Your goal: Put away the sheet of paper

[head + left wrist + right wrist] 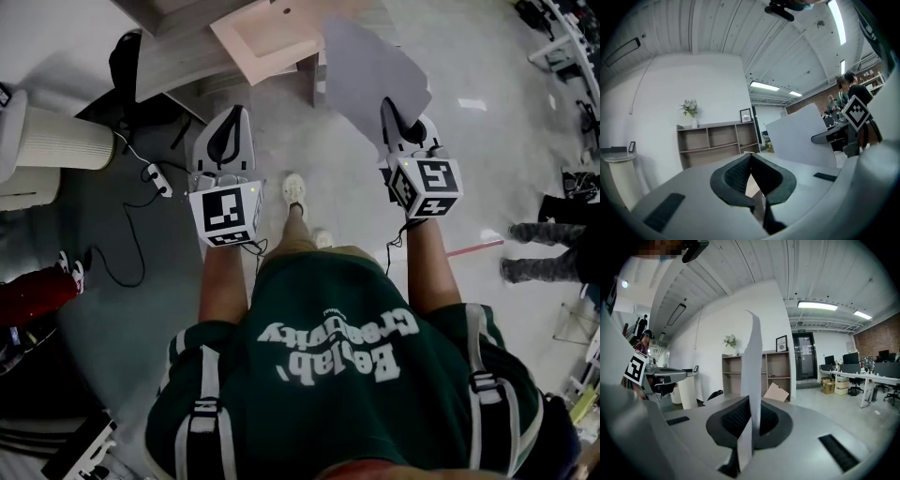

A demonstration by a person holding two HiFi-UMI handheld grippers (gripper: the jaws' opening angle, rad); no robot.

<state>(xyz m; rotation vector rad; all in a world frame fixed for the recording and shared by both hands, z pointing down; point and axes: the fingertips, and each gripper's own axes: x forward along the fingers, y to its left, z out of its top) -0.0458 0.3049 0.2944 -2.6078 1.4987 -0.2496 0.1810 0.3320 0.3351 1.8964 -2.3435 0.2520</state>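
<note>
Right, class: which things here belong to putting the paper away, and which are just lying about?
Job in hand:
sheet of paper
right gripper, shut on it

Lying about:
power strip on the floor
cardboard piece against the shelves
potted plant

Bright ceiling strips (818, 305) overhead — fisheye-bent edges, dark vignetted corners.

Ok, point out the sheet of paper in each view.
Head view: sheet of paper upper centre, rising from the right gripper.
Left gripper view: right of centre.
Right gripper view: edge-on at centre, pinched between the jaws.
Shared landmark: the shelf, in both gripper views.
</note>
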